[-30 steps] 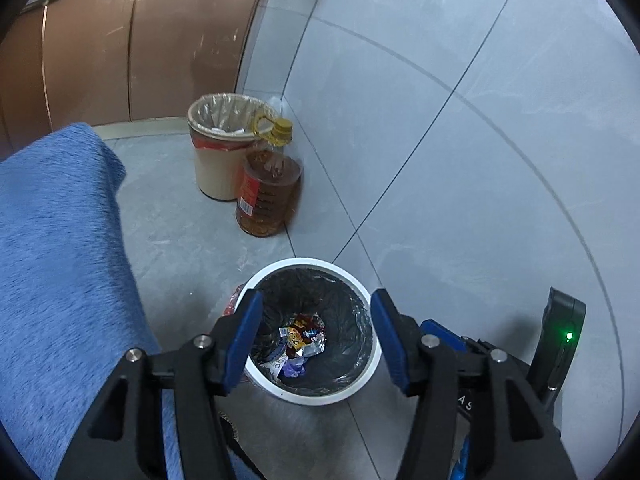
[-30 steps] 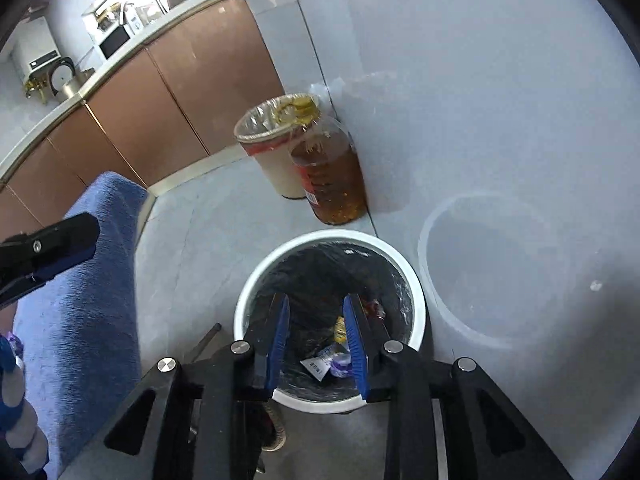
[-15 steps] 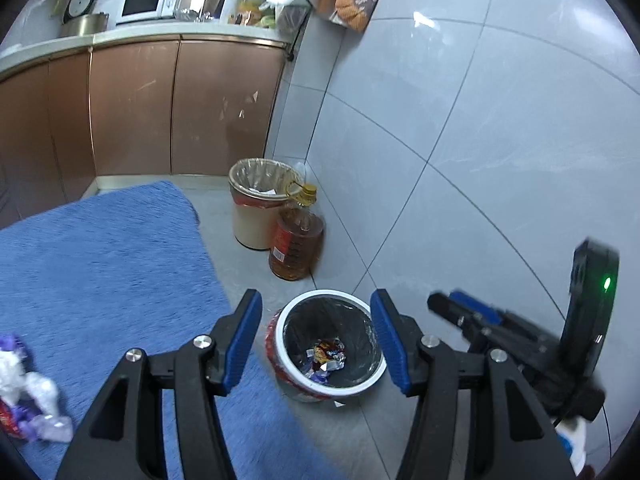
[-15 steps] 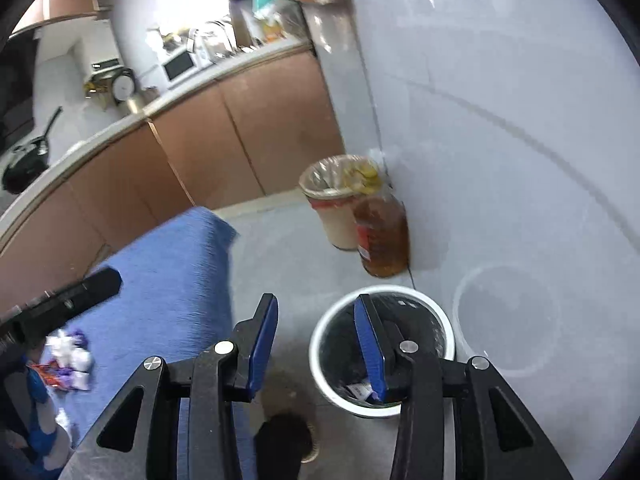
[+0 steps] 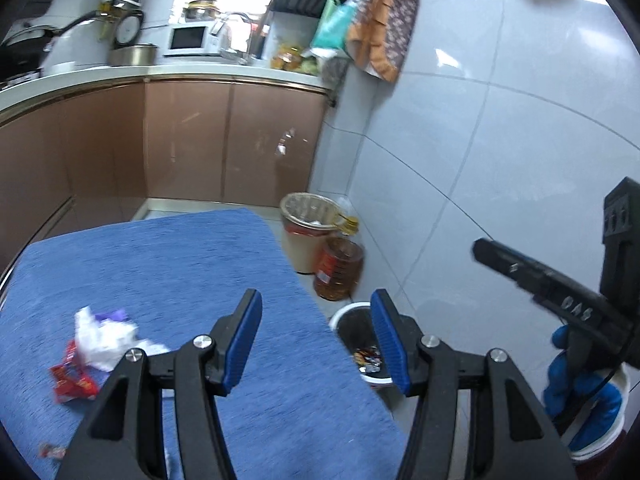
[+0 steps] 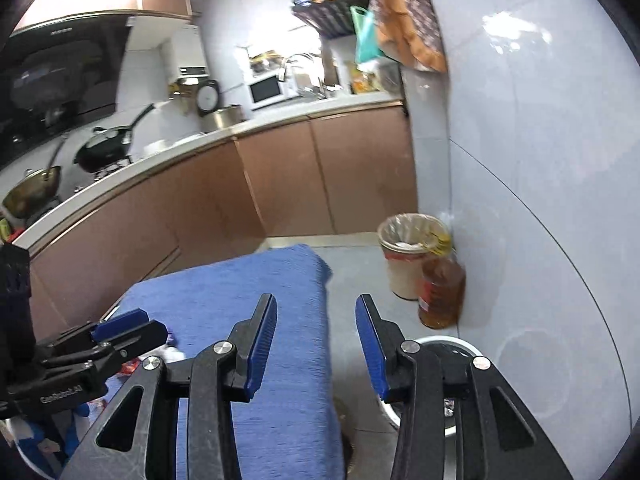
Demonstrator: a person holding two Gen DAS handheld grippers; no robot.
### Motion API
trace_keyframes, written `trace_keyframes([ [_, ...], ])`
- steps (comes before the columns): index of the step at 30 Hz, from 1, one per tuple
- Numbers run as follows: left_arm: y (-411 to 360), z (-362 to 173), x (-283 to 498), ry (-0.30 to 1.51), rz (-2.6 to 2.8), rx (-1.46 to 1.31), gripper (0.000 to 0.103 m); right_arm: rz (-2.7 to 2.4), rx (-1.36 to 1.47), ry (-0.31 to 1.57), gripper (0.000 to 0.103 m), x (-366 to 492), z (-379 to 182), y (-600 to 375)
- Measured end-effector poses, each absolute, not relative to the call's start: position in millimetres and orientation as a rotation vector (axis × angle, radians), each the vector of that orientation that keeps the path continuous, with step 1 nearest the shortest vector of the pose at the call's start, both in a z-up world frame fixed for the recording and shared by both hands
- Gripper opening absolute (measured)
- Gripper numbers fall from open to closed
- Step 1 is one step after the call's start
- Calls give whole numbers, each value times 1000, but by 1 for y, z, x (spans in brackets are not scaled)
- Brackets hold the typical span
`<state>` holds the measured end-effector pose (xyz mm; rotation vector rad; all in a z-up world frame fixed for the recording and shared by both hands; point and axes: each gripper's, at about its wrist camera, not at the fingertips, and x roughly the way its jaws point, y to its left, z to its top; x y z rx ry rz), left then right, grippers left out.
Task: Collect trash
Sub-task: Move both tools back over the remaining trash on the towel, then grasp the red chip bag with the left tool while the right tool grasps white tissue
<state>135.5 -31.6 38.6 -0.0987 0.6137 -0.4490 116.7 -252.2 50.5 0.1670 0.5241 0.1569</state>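
Observation:
A small white-rimmed bin (image 5: 352, 314) with a black liner stands on the floor beside the blue-covered table (image 5: 192, 272); wrappers lie in it. It also shows in the right wrist view (image 6: 452, 342). Crumpled white and purple wrappers (image 5: 102, 330) and a red wrapper (image 5: 72, 380) lie on the table at the left. My left gripper (image 5: 316, 336) is open and empty, held high above the table's right edge. My right gripper (image 6: 316, 344) is open and empty above the table edge. The right gripper shows in the left view (image 5: 540, 280), the left gripper in the right view (image 6: 120, 330).
A cream bin (image 5: 306, 236) with a clear liner and an oil bottle (image 5: 338, 268) stand by the tiled wall. Brown kitchen cabinets (image 5: 180, 140) run along the back. A small red scrap (image 5: 50, 450) lies near the table's front left.
Both grippers have risen and pulled back from over the small bin, toward the table. The right gripper's jaws have opened wider. The table and its wrappers have come into view.

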Motion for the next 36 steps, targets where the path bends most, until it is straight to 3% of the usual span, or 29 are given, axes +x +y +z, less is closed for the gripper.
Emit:
trace_keyframes([
  [11,76,26,104,614,-283,-160,55,286,82,492,40,100,78,-188],
  [23,183,-26,101,702,-96,-206,57,458,-5,560,40,119,62,-120],
  [36,173,-68,157,809,-116,-146,57,636,-98,719,40,178,-4,-47],
])
